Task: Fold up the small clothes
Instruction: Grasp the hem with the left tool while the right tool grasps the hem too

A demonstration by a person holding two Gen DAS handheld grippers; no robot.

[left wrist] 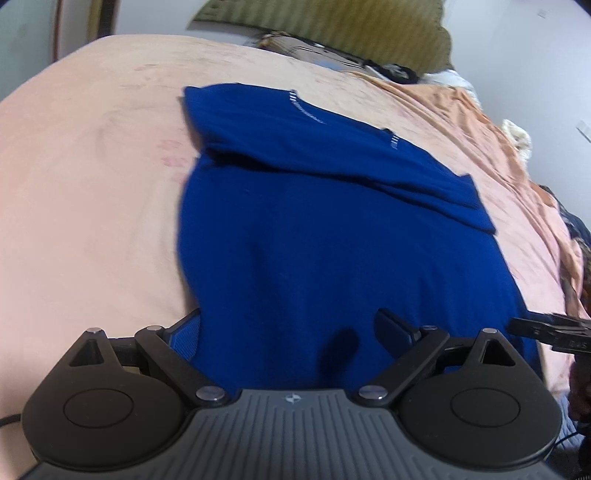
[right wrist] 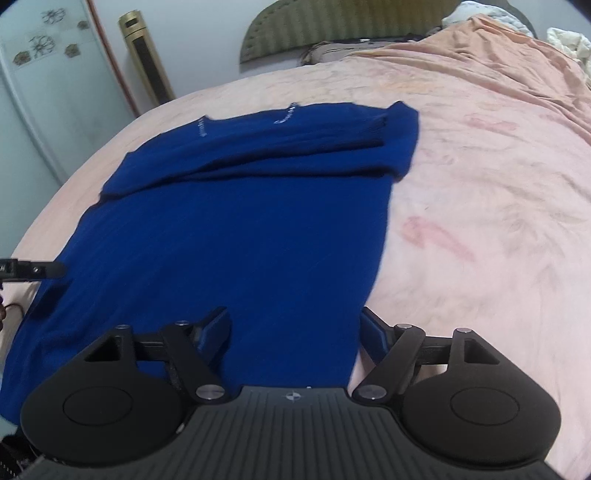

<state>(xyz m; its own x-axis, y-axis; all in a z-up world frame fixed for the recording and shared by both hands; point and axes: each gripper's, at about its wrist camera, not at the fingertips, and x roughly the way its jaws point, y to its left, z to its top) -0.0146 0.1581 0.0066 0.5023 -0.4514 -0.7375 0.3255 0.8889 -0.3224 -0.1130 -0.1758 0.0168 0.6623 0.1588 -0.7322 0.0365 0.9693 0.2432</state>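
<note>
A dark blue shirt point(left wrist: 332, 229) lies flat on a pink bedspread point(left wrist: 92, 203), its sleeves folded in across the far end. My left gripper point(left wrist: 291, 325) is open, its fingers spread over the near left corner of the shirt's hem. My right gripper point(right wrist: 295, 325) is open over the near right corner of the same shirt point(right wrist: 240, 229). The right gripper's tip shows in the left wrist view point(left wrist: 535, 328), and the left gripper's tip in the right wrist view point(right wrist: 44, 269). Neither holds cloth.
The pink bedspread point(right wrist: 480, 221) is wrinkled toward the far right. An olive headboard point(right wrist: 351, 26) and pillows lie at the far end. A gold tower fan point(right wrist: 147, 59) and a white door stand left of the bed.
</note>
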